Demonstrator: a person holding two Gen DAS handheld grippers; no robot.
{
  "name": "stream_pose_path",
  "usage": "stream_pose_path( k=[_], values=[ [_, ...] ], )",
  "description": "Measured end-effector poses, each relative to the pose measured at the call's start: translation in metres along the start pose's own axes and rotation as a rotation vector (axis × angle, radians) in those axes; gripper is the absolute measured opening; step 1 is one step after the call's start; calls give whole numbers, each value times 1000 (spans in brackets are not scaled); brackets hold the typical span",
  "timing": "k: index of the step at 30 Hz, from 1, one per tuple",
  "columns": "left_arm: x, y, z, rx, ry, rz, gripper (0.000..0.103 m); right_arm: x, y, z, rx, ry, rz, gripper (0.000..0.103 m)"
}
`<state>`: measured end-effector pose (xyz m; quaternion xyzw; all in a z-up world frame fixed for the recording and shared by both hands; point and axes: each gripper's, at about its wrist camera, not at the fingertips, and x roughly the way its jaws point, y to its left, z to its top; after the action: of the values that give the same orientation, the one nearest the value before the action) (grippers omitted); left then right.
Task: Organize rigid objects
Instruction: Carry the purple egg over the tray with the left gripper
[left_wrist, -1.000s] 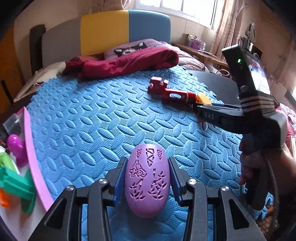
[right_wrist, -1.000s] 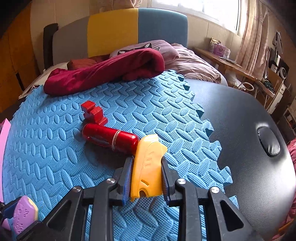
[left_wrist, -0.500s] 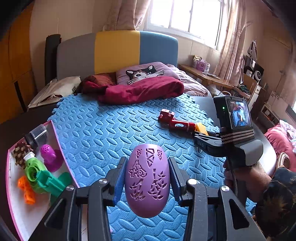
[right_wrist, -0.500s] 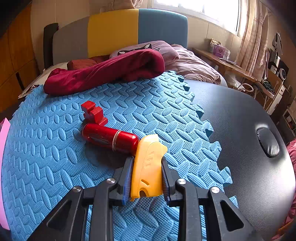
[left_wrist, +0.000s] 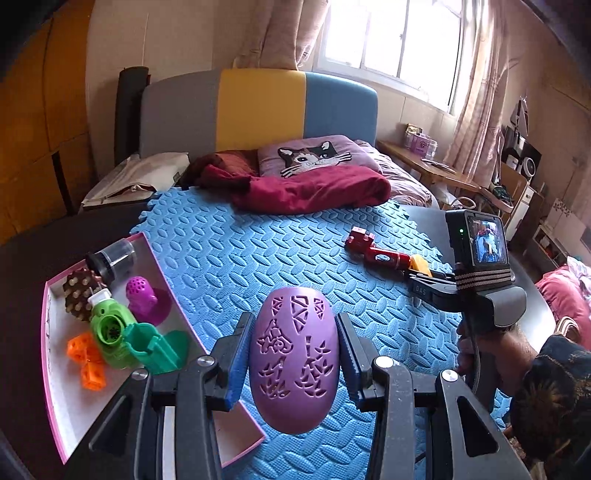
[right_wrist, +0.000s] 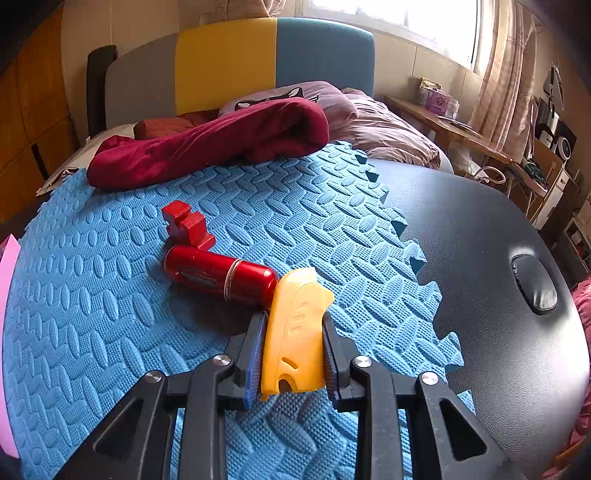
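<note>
So your left gripper is clamped on the purple egg-shaped plastic shell with cutouts, held above the blue foam mat. Just to its left, the pink-rimmed white tray holds green, orange and purple toys. Your right gripper is pinching a yellow plastic piece that touches the red metal cylinder just ahead of it.
</note>
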<state>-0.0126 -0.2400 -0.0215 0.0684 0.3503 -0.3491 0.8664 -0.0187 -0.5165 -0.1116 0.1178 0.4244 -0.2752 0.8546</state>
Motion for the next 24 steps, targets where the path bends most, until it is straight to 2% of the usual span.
stream_pose_path(
  k=[24],
  values=[
    [-35, 52, -10, -90, -27, 56, 44, -1, 0, 0, -4, -1, -5, 28]
  ],
)
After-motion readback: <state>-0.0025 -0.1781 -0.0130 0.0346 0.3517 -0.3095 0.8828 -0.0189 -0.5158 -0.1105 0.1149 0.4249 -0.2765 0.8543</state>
